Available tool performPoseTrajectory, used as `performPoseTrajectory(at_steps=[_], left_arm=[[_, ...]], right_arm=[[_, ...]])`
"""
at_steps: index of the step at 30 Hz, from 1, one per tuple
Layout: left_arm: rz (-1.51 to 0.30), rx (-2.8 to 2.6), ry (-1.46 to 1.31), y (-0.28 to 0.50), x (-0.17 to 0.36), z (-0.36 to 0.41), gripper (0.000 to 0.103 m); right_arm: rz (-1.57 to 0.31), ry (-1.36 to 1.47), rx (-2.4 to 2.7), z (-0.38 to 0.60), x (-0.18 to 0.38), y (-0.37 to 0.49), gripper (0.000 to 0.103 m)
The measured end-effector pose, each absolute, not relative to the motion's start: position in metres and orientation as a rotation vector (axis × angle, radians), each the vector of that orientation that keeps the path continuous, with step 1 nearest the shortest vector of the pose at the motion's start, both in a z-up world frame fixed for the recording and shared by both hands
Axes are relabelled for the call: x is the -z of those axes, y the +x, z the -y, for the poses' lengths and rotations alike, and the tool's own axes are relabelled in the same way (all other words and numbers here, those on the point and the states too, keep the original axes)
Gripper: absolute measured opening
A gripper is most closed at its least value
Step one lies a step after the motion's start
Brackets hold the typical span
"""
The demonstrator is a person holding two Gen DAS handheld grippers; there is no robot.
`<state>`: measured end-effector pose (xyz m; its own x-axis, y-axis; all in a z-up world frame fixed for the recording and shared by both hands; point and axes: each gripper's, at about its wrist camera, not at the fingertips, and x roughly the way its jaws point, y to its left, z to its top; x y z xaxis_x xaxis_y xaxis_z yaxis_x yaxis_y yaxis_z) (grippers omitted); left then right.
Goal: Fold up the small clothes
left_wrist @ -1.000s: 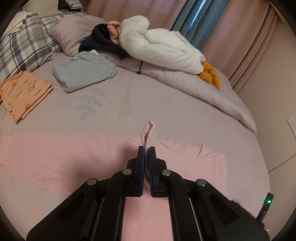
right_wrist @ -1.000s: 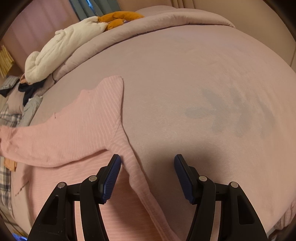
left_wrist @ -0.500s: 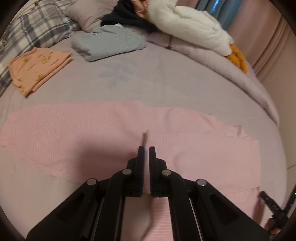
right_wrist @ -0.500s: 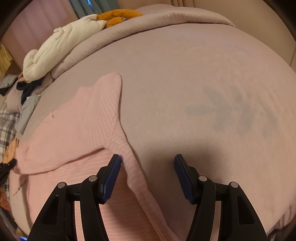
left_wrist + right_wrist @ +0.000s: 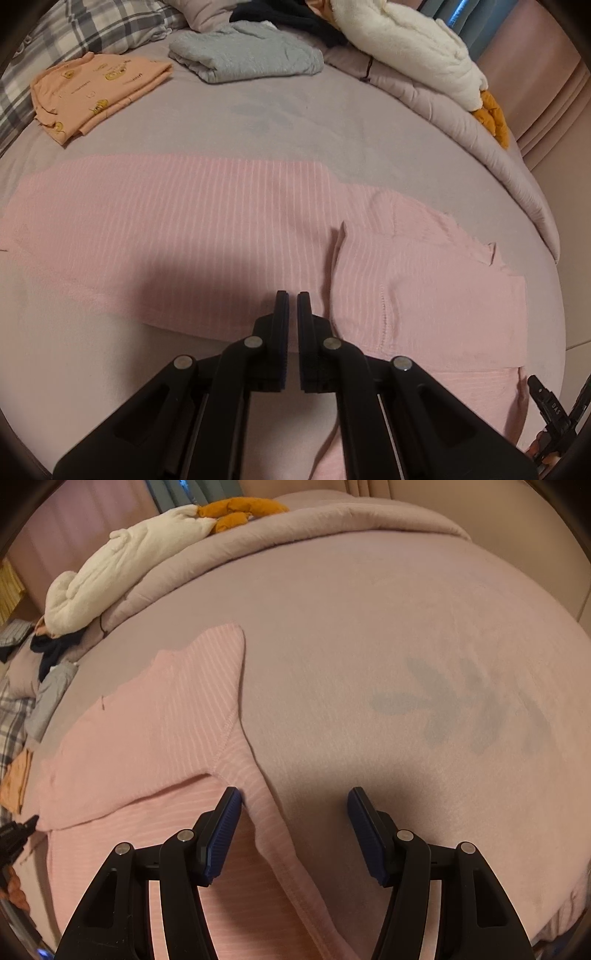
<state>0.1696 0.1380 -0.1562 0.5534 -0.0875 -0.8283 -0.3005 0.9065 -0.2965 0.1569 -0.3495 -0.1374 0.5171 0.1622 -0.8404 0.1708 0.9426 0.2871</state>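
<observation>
Altogether one pink striped top (image 5: 207,221) flat; two folded garments (image 5: 247,55) beyond.

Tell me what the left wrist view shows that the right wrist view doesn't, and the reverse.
Only the left wrist view shows the left hand-held gripper, nearly shut with nothing between its fingers, and the folded peach printed garment's pattern.

Only the right wrist view shows the right hand-held gripper, open over the garment's edge, and the grey leaf print on the bedsheet.

Both show the pink striped ribbed garment lying flat, the folded grey garment and the white plush toy.
</observation>
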Motion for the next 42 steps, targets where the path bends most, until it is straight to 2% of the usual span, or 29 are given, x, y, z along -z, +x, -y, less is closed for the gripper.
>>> performPoseTrajectory(at_steps=[5,10,14,17,19,21,24,25,27,29,33,34,35,37,42], left_arm=[[-0.965,-0.126,-0.459,0.153,0.147,-0.144,0.004],[-0.969,-0.149,-0.493,0.134,0.149,-0.151,0.007],[-0.971,-0.184,-0.535,0.120,0.156,-0.161,0.021],[-0.971,-0.213,-0.561,0.111,0.160,-0.170,0.026],[-0.965,-0.228,-0.586,0.105,0.161,-0.178,0.032],[-0.948,-0.252,-0.614,0.098,0.161,-0.189,0.046],[-0.919,-0.291,-0.641,0.089,0.156,-0.203,0.059],[-0.901,-0.299,-0.651,0.086,0.152,-0.208,0.061],[-0.863,-0.320,-0.669,0.081,0.144,-0.220,0.075],[-0.817,-0.348,-0.681,0.077,0.134,-0.232,0.082],[-0.750,-0.427,-0.702,0.072,0.125,-0.260,0.090],[-0.743,-0.451,-0.710,0.070,0.126,-0.268,0.090],[-0.740,-0.468,-0.718,0.069,0.128,-0.274,0.090],[-0.742,-0.509,-0.736,0.068,0.135,-0.285,0.090],[-0.762,-0.586,-0.782,0.060,0.155,-0.313,0.090]], right_arm=[[-0.965,0.378,-0.059,0.346,0.116,0.163,0.062],[-0.987,0.371,-0.115,0.330,0.127,0.183,0.061],[-1.045,0.357,-0.135,0.316,0.142,0.195,0.060],[-1.093,0.350,-0.121,0.310,0.156,0.199,0.060],[-1.098,0.342,-0.120,0.308,0.159,0.200,0.060],[-1.099,0.328,-0.120,0.306,0.158,0.202,0.060],[-1.107,0.311,-0.110,0.304,0.156,0.204,0.060],[-1.107,0.306,-0.102,0.304,0.154,0.203,0.060],[-1.076,0.305,-0.084,0.307,0.139,0.197,0.060],[-1.018,0.311,-0.084,0.311,0.123,0.191,0.060],[-0.888,0.343,-0.095,0.326,0.079,0.166,0.061],[-0.859,0.356,-0.101,0.331,0.070,0.159,0.067],[-0.826,0.368,-0.106,0.335,0.060,0.152,0.081],[-0.778,0.380,-0.109,0.340,0.049,0.143,0.096],[-0.742,0.384,-0.098,0.341,0.043,0.128,0.098]])
